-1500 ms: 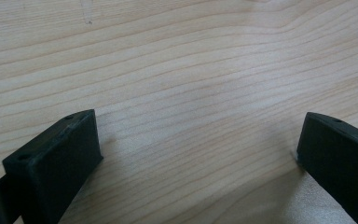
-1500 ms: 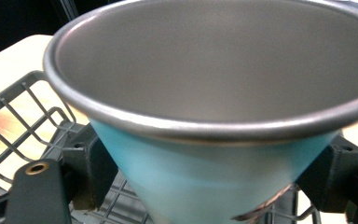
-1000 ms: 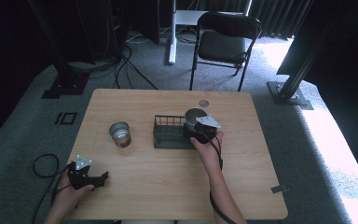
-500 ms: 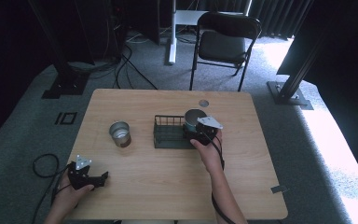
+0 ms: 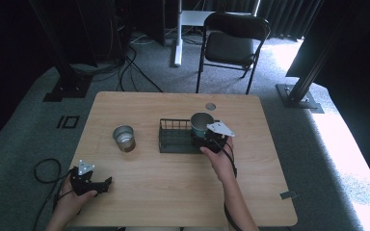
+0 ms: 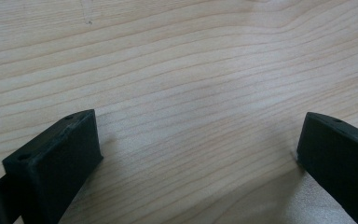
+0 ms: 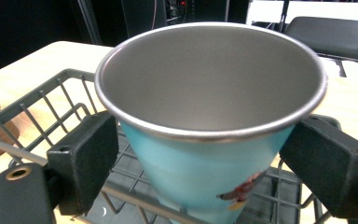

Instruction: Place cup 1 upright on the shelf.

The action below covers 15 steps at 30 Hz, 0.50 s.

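Your right gripper [image 5: 211,139] sits at the right end of the dark wire basket [image 5: 173,137], which lies near the middle of the counter [image 5: 183,192], a little toward the far edge. Between its black, blocky fingers [image 7: 81,161] stands a tapered cup [image 7: 209,126]: pale blue outside with a small printed figure low on the wall, dull brushed metal inside, a rolled steel rim. In the right gripper view the fingers flank the cup just under the rim, one on each side, close against its wall (whether they actually press on it, you cannot tell from these angles). The cup stands upright inside the basket, over its thin grid of wire.

Your left gripper [image 5: 92,183] rests near the counter's near-left corner, well apart from the basket. Its fingers [image 6: 58,158] are spread wide over bare, pale wood with flowing grain, nothing between them.

A second metal cup [image 5: 124,138], short and cylindrical with a brownish lower band, stands on the counter just left of the basket. A small round grommet [image 5: 210,106] is set in the counter by its far edge.
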Motion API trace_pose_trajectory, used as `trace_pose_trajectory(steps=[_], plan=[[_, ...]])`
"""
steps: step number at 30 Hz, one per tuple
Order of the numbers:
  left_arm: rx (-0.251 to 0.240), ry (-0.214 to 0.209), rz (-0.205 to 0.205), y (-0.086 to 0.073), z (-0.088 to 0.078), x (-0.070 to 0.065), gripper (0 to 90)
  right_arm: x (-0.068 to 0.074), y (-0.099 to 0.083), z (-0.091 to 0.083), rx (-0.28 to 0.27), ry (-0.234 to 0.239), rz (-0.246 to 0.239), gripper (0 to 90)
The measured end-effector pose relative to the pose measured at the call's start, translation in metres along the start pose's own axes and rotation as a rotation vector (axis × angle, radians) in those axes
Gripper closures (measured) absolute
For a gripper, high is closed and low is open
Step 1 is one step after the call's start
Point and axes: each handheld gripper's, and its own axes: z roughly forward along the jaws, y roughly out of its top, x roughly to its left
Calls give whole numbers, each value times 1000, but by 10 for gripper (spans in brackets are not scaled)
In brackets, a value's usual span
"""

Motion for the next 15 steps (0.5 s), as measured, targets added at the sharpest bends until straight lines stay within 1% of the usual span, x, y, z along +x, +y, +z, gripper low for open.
trace_pose_trajectory(steps=[2, 6, 7, 10, 12, 15], plan=[[0, 0, 0, 0, 0, 0, 3, -1, -1, -3, -2, -1, -5, 115], [-1, 0, 0, 0, 0, 0, 3, -3, -3, -8, -10, 14, -6, 116], [0, 0, 0, 0, 0, 0, 3, -4, -4, -10, -13, 36, -13, 115], [1, 0, 0, 0, 0, 0, 3, -5, -6, -13, -14, 43, -19, 115], [0, 0, 0, 0, 0, 0, 3, -6, -7, -16, -24, 52, -12, 116], [0, 0, 0, 0, 0, 0, 3, -8, -8, -20, -32, 54, -16, 115]])
